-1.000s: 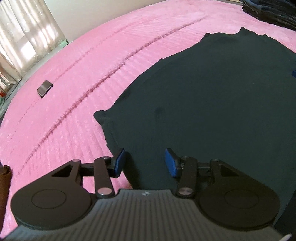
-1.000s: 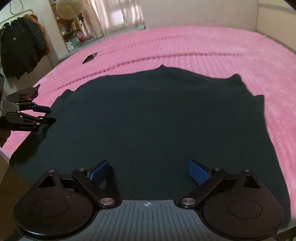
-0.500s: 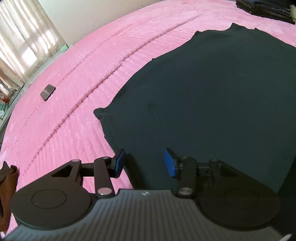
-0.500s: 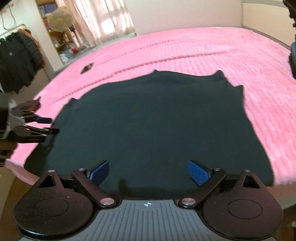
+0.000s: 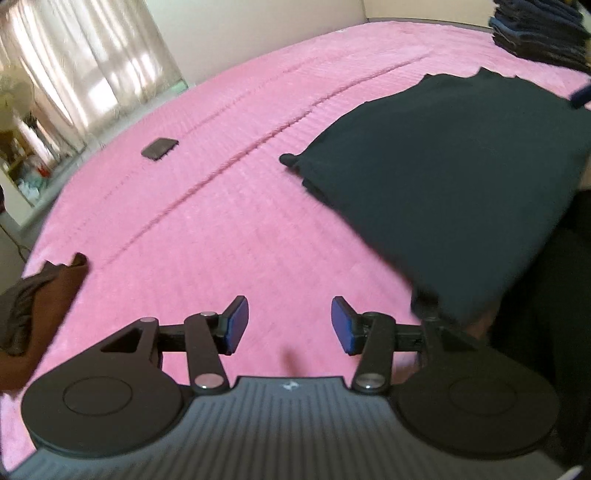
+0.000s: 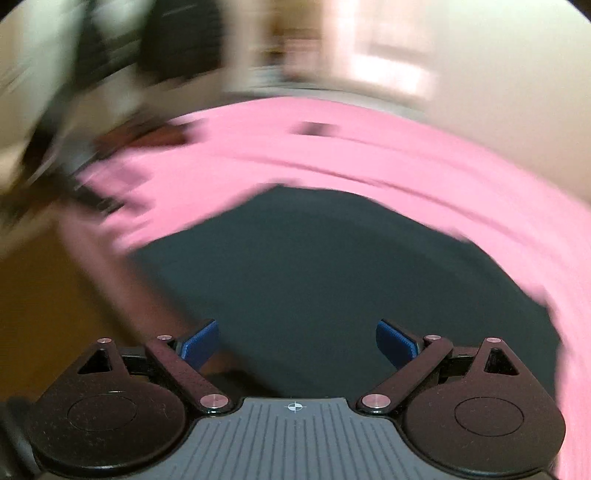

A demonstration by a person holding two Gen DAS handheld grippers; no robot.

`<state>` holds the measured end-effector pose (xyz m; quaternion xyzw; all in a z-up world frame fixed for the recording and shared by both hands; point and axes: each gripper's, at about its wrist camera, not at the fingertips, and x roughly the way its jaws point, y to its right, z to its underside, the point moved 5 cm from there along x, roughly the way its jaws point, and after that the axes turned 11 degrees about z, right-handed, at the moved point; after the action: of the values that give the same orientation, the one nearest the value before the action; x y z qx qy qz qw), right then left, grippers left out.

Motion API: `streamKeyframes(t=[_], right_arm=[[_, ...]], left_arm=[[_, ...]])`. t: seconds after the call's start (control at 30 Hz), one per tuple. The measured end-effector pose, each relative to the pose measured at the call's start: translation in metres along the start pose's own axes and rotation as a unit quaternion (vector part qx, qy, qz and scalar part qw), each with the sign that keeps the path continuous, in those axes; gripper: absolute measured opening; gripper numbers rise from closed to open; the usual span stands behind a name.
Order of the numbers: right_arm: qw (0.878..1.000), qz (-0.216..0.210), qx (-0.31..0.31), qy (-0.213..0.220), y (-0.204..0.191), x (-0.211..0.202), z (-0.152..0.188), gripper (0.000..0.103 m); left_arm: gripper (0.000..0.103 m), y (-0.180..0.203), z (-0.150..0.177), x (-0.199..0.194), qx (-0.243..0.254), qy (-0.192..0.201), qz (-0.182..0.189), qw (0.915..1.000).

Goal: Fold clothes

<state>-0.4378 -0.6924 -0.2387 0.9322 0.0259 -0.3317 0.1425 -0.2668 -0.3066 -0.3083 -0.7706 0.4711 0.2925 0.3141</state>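
Two grippers, both spread apart and holding nothing. The left gripper (image 5: pixel 289 325), with its blue-padded fingers (image 5: pixel 236 325), now hovers over bare pink ribbed bedspread (image 5: pixel 207 206); half a second ago it sat over the near edge of the dark, nearly black flat-laid garment (image 5: pixel 443 162), which now lies off to its right, spread flat on the bed with one corner pointing toward the middle. A small dark rectangular object (image 5: pixel 160 147) lies on the spread farther off, and a crumpled brown cloth (image 5: pixel 40 310) has come more fully into view at the left edge. A stack of dark folded clothes (image 5: pixel 543 33) sits at the far right corner.

The right gripper (image 6: pixel 295 343) view has turned heavily blurred, unlike the sharper frames before; its jaws stay wide over the garment's (image 6: pixel 332 273) near part.
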Motion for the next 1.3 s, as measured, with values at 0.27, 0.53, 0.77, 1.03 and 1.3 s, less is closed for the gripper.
streamKeyframes(t=[0.27,0.53,0.77,1.03,1.3], right_arm=[[0.963,-0.047,-0.265,0.011,-0.128,0.069,-0.024,0.060],[0.971,-0.037,-0.237,0.007,-0.111,0.095,-0.033,0.007],[0.997,-0.055,-0.036,0.049,-0.034,0.056,-0.060,0.006],[0.996,-0.069,0.013,0.054,-0.022,0.058,-0.060,0.006],[0.983,-0.080,0.140,0.092,0.012,0.018,-0.050,0.006]], left_arm=[[0.055,0.005,0.031,-0.012,0.063,0.009,0.013,0.9979],[0.063,0.019,0.024,-0.002,0.130,0.040,0.046,0.9896],[0.074,0.029,-0.019,0.044,0.340,0.082,0.018,0.9366],[0.063,0.033,-0.058,0.103,0.505,0.098,0.062,0.8555],[0.011,0.041,-0.109,0.097,0.493,0.060,0.080,0.8645]])
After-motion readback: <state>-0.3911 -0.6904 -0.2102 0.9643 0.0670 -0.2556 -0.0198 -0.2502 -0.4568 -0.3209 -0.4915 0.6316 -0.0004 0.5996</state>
